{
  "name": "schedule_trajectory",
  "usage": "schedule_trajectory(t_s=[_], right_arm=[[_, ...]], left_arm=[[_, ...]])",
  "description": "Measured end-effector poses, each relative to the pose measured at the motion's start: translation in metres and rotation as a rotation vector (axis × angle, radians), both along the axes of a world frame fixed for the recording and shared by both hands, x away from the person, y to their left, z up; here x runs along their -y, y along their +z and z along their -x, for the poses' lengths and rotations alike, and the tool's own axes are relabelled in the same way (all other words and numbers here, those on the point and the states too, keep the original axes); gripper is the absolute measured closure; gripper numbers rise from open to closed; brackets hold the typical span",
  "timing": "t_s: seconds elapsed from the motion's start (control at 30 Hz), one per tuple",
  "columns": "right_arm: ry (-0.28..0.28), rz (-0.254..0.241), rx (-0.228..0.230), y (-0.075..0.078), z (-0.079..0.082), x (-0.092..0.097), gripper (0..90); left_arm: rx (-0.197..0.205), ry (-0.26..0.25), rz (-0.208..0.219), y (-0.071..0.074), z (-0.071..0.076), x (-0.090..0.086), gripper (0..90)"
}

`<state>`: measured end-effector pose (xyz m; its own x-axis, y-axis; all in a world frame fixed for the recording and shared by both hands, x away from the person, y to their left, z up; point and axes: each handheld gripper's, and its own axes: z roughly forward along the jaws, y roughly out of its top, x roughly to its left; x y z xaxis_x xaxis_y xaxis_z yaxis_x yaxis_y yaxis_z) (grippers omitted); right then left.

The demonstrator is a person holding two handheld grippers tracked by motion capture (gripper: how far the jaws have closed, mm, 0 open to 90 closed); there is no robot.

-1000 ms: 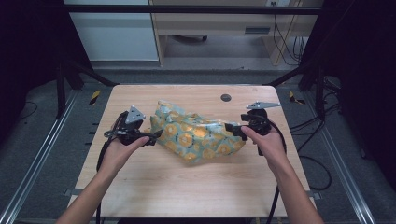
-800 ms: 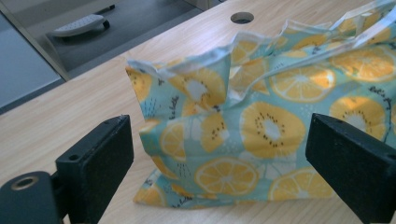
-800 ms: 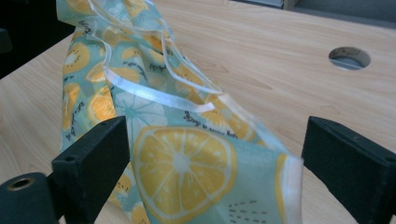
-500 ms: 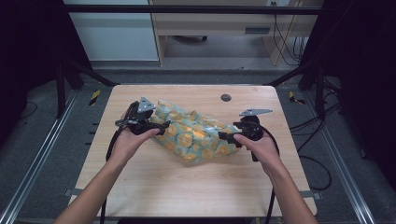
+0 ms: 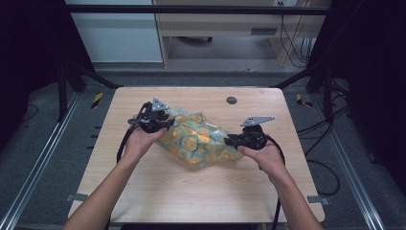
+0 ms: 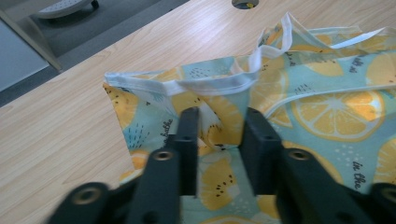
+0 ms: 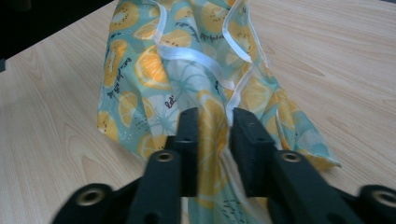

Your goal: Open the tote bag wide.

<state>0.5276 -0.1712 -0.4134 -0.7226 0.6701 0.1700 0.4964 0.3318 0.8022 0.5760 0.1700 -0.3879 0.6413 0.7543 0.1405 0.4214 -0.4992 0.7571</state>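
1. Wooden table (image 5: 158, 191), light grain, bare at its near edge; two forearms enter from 6 o'clock.
2. Right gripper (image 5: 231, 140), at 3 o'clock of the table's middle: jaws pinching a fold of the cloth (image 7: 212, 140) between them.
3. Cloth (image 5: 198, 139), teal with orange-slice print and white edging, crumpled at the table's middle, stretched between both grippers.
4. Left gripper (image 5: 163, 125), at 10 o'clock of the middle: jaws clamped on the cloth (image 6: 217, 135) just below its white hem.
5. Round hole (image 5: 231, 100) in the tabletop, at 1 o'clock, apart from the cloth.
6. Dark frame and cabinets beyond the far edge.
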Motion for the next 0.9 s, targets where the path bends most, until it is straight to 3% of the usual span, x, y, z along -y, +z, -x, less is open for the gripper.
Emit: schedule_trajectory(t_s=[0.07, 0.17, 0.27, 0.43, 0.47, 0.57, 0.7, 0.77, 0.9], right_arm=[[0.002, -0.008, 0.008, 0.001, 0.001, 0.0, 84.1], [0.008, -0.021, 0.023, 0.003, 0.002, 0.001, 87.3], [0.007, -0.033, 0.046, 0.007, 0.002, 0.003, 88.3], [0.001, -0.067, 0.099, 0.02, 0.007, 0.007, 88.5], [0.001, -0.067, 0.099, 0.02, 0.007, 0.007, 88.5], [0.008, -0.09, 0.144, 0.032, 0.017, 0.006, 88.4], [0.042, -0.101, 0.188, 0.04, 0.035, 0.0, 88.2], [0.061, -0.112, 0.2, 0.04, 0.046, -0.004, 88.0], [0.098, -0.097, 0.198, 0.03, 0.06, -0.012, 86.1]], left_arm=[[0.008, -0.007, 0.004, 0.001, 0.001, 0.0, 82.0], [0.025, -0.008, 0.024, 0.004, 0.001, 0.0, 88.9], [0.039, -0.006, 0.026, 0.008, 0.003, -0.003, 90.0], [0.081, -0.01, 0.107, 0.026, 0.019, -0.015, 90.0], [0.081, -0.01, 0.107, 0.026, 0.019, -0.015, 90.0], [0.099, -0.027, 0.135, 0.034, 0.033, -0.023, 90.0], [0.123, -0.061, 0.15, 0.038, 0.063, -0.036, 90.0], [0.124, -0.064, 0.187, 0.033, 0.077, -0.043, 90.0], [0.12, -0.072, 0.179, 0.021, 0.096, -0.054, 90.0]])
